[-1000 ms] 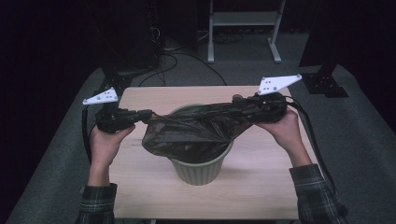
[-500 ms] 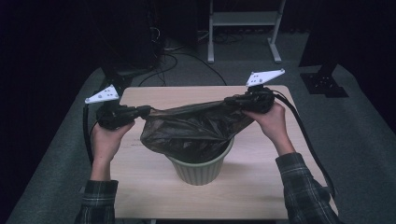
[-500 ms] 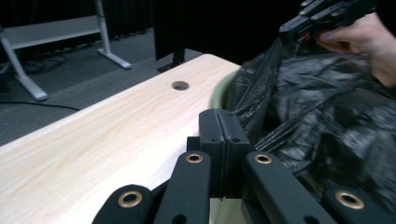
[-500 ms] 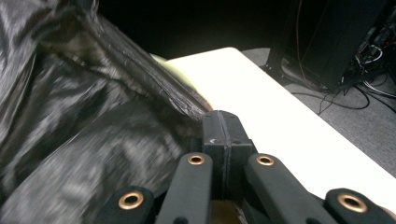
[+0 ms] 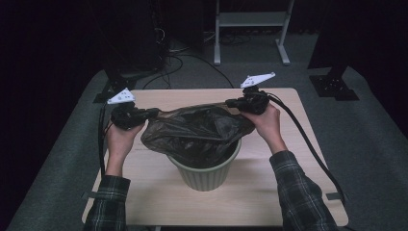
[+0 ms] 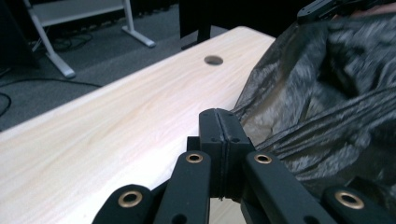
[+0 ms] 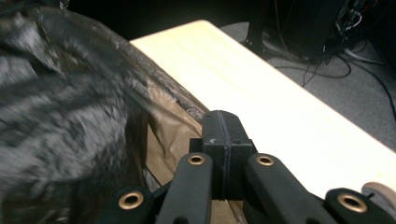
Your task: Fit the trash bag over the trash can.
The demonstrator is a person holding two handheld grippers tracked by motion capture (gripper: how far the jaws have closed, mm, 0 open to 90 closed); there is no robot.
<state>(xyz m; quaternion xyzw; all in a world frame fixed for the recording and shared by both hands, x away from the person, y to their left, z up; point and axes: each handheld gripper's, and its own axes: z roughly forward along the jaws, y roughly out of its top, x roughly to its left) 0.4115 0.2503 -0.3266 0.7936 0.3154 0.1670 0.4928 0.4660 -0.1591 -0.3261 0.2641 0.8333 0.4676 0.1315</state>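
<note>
A black rubbish bag (image 5: 192,130) hangs over a pale green bin (image 5: 207,175) that stands mid-table. My left gripper (image 5: 153,113) is shut on the bag's left rim. My right gripper (image 5: 230,102) is shut on its far right rim. In the left gripper view the jaws (image 6: 218,122) meet, with the bag's film (image 6: 327,93) running out from them to the right. In the right gripper view the jaws (image 7: 222,123) are likewise together, and the bag's edge (image 7: 70,102) leads away to the left. The bag's lower part sags into the bin.
The light wooden table (image 5: 288,192) has a round cable hole (image 6: 213,59) near its far edge. The right gripper's thick cable (image 5: 308,144) trails across the table's right side. Behind the table stand a white desk frame (image 5: 250,24), floor cables (image 5: 178,53) and a black stand (image 5: 334,82).
My right gripper has moved left toward the table's middle, narrowing the bag's mouth. Both hands have come down a little and the bag has sunk lower into the bin.
</note>
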